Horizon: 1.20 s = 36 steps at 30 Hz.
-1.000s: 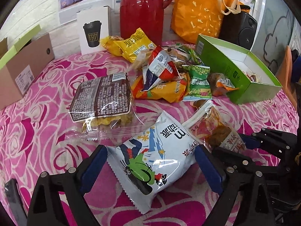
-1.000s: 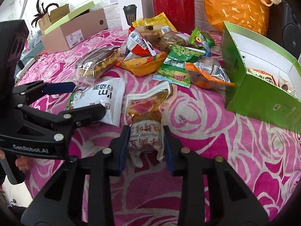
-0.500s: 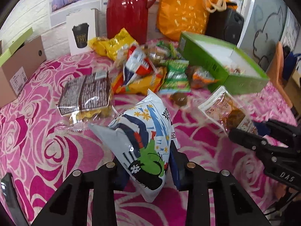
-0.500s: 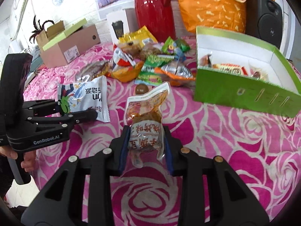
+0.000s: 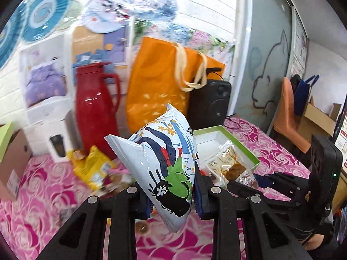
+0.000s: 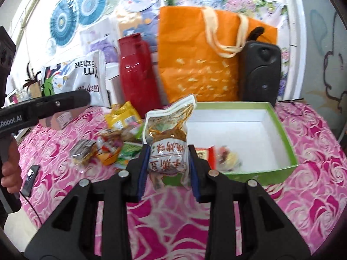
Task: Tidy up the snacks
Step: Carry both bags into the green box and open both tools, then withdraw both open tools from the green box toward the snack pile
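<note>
Nearest, a white cartoon-printed packet point(image 5: 167, 173) is pinched between the pads of the left claw point(image 5: 172, 199), whose jaws have just been closing on it, and it is held clear of the pink rose-patterned tabletop point(image 6: 314, 205). A clear pouch with red lettering point(image 6: 169, 149) is clamped in the narrowly set right claw point(image 6: 168, 173) and is likewise carried in the air, just before the green box point(image 6: 288, 136).

Two snacks are thus in hand. Inside the box, two or three small wrapped items point(image 6: 219, 156) can be made out at its near end; blur prevents a firmer count. Most of its white floor is bare.

Further off, a heap of loose packets point(image 6: 112, 138) is left on the tabletop, at least five, among them one yellow bag point(image 6: 122, 118). The task is judged to be at an early stage, with most packets unsorted.

Behind stand one red jug point(image 6: 138, 75), one orange bag point(image 6: 199, 56) and one black speaker point(image 6: 260, 69).
</note>
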Each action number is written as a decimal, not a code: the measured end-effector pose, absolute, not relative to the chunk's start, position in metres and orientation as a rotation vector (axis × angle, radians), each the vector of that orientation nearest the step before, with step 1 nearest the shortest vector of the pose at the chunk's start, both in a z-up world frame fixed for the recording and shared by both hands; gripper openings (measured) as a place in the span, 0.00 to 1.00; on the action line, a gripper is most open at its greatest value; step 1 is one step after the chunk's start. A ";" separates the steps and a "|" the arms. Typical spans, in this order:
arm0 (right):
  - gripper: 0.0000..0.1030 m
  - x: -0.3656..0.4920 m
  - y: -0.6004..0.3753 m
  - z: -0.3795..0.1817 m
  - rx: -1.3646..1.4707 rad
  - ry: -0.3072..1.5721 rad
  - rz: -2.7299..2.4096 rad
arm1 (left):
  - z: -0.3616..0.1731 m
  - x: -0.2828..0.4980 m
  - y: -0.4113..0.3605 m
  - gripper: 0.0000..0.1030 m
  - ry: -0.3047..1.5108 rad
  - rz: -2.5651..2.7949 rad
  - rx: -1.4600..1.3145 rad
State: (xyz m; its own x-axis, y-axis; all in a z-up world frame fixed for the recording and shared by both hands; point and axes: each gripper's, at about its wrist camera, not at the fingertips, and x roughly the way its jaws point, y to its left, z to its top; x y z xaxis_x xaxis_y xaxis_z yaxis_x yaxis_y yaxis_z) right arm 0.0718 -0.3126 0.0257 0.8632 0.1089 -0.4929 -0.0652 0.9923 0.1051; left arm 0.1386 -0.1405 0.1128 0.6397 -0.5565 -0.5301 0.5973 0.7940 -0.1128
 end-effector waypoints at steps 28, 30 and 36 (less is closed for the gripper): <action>0.92 0.129 -0.403 -0.026 0.105 0.601 -0.092 | 0.040 0.199 -0.225 0.99 0.711 -0.487 0.121; 0.92 0.127 -0.400 -0.023 0.106 0.601 -0.095 | 0.043 0.196 -0.221 0.99 0.703 -0.485 0.121; 0.92 0.114 -0.380 -0.005 0.077 0.575 -0.076 | 0.059 0.179 -0.202 0.99 0.686 -0.481 0.104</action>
